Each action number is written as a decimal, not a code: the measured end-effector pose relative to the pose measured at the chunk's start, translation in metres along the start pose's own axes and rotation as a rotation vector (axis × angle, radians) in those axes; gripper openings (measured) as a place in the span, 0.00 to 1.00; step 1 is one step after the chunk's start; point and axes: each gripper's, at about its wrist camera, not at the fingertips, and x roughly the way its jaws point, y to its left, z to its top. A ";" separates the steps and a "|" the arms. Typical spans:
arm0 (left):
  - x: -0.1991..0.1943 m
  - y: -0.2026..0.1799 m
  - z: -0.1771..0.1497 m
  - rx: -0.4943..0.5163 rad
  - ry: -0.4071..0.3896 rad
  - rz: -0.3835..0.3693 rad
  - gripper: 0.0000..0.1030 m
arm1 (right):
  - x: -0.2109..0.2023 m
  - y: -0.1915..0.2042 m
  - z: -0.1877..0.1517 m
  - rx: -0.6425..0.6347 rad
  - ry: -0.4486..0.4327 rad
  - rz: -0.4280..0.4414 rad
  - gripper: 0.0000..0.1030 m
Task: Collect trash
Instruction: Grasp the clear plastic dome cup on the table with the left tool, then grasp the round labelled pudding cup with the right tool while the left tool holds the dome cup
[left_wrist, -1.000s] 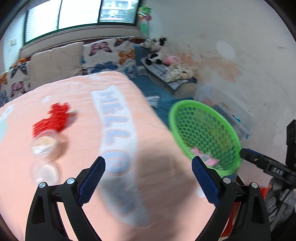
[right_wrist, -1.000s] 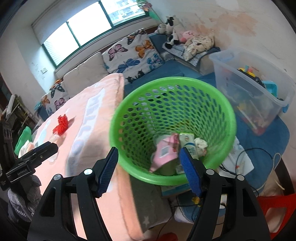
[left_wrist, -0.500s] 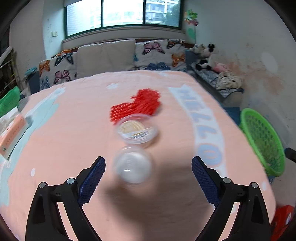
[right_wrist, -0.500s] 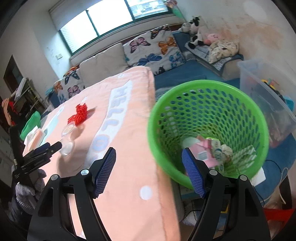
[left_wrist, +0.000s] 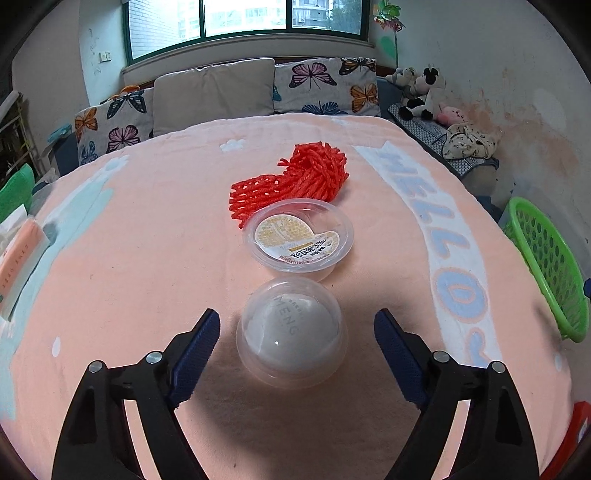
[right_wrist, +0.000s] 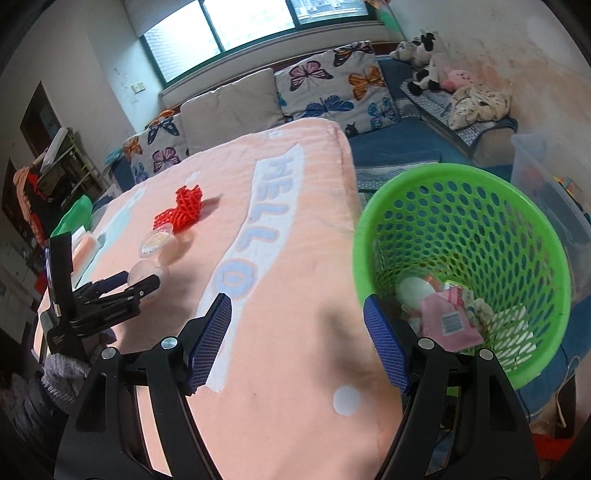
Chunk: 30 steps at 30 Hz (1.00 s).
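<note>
A clear dome lid (left_wrist: 291, 332) lies on the peach blanket (left_wrist: 147, 258), just ahead of and between my open left gripper's (left_wrist: 297, 332) fingers. Behind it sit a clear plastic cup with a yellow label (left_wrist: 298, 236) and a red foam net (left_wrist: 295, 181). The green mesh basket (right_wrist: 465, 258) holds several pieces of trash, with a pink packet (right_wrist: 448, 325) on top; it stands off the blanket's right edge. My right gripper (right_wrist: 297, 341) is open and empty over the blanket beside the basket. The left gripper (right_wrist: 122, 291) shows at the dome lid (right_wrist: 146, 271) in the right wrist view.
Butterfly cushions (left_wrist: 325, 85) line a sofa at the far edge. A tissue pack (left_wrist: 18, 258) lies at the left. Plush toys (left_wrist: 417, 92) sit on a bench at the right. A clear storage bin (right_wrist: 550, 173) stands behind the basket (left_wrist: 550, 266).
My left gripper has swung left from the basket to the blanket and closed in on the dome lid. My right gripper has moved left, off the basket and over the blanket.
</note>
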 end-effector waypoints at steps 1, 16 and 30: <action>0.001 0.001 0.000 -0.003 0.003 -0.001 0.72 | 0.002 0.002 0.000 -0.005 0.003 0.000 0.72; -0.018 0.015 -0.005 -0.034 -0.019 -0.046 0.54 | 0.021 0.028 0.006 -0.062 0.034 0.032 0.72; -0.064 0.059 0.000 -0.086 -0.081 -0.015 0.54 | 0.059 0.102 0.021 -0.228 0.060 0.135 0.72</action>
